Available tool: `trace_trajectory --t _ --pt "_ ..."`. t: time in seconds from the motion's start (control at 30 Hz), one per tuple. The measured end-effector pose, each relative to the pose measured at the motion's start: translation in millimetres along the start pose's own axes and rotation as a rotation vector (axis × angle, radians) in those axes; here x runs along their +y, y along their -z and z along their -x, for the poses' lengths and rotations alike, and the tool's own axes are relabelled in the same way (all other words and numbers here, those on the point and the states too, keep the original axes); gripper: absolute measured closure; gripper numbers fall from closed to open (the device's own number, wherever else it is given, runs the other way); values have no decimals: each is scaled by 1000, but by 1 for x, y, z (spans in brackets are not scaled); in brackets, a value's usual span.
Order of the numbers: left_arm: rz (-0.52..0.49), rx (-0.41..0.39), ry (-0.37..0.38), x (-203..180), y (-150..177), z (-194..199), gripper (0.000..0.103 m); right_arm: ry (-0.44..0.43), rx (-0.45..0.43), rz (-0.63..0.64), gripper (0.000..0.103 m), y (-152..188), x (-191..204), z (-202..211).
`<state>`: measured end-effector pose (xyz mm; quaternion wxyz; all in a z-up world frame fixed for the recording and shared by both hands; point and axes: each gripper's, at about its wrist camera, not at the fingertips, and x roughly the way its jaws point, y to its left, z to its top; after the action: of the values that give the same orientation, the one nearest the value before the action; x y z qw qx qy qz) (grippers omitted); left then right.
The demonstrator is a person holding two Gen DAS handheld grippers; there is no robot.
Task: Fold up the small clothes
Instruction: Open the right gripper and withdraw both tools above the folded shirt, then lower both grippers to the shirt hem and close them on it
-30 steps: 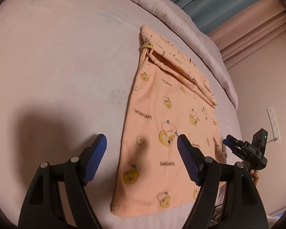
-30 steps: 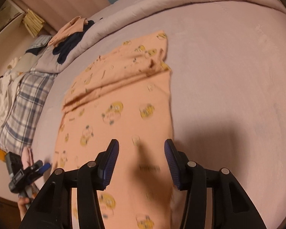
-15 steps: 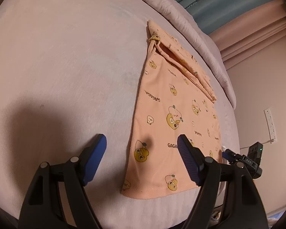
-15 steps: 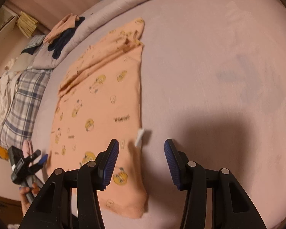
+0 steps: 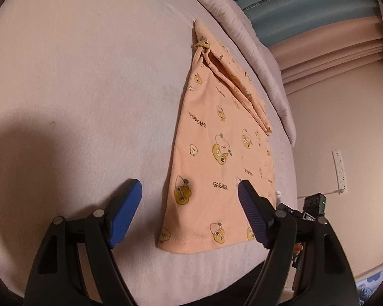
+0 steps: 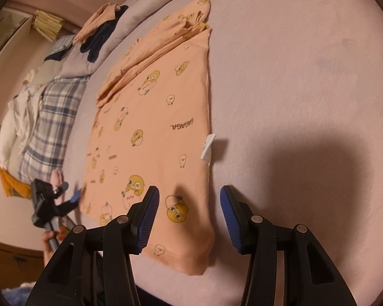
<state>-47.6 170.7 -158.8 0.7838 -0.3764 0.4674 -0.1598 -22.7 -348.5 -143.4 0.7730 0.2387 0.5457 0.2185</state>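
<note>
1. Peach shirt (image 5: 217,153) with little duck prints lies flat on the pinkish bed sheet (image 5: 89,89), right of centre in the left wrist view, sleeves folded in at the far end.
2. Left gripper (image 5: 190,204) hangs over the shirt's near left corner, jaws spread, nothing in them.
3. Right gripper (image 6: 189,211) sits over the near right corner, jaws apart too, empty.
4. White tag (image 6: 208,150) sticks out on the shirt's right edge.

Peach shirt (image 6: 155,117): soft matt knit cloth, printed cartoon figures, stitched hem.
Bed sheet (image 5: 89,89): matt lilac cloth, smooth, faintly mottled.
Left hand-held gripper (image 5: 190,213): matt black plastic arms, ribbed blue pads, small shiny metal pins.
Plaid cloth (image 6: 51,117): woven, matt.
Label (image 6: 208,149): white, smooth.
</note>
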Motion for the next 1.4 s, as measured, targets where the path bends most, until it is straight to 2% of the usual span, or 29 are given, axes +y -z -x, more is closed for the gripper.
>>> trace_trajectory --t 0.33,0.83,1.23,1.4 --pt "-2 12 25 -1 -7 -8 24 -26 -2 5 53 -5 1 -5" --pt "-75 116 99 -16 3 -29 22 -129 9 -18 53 -2 -7 -6" --pt "-68 135 131 -20 1 -34 24 -131 11 -6 53 -3 -2 -11" --pt "-59 193 148 -14 5 -29 26 -126 66 18 53 1 -2 -9"
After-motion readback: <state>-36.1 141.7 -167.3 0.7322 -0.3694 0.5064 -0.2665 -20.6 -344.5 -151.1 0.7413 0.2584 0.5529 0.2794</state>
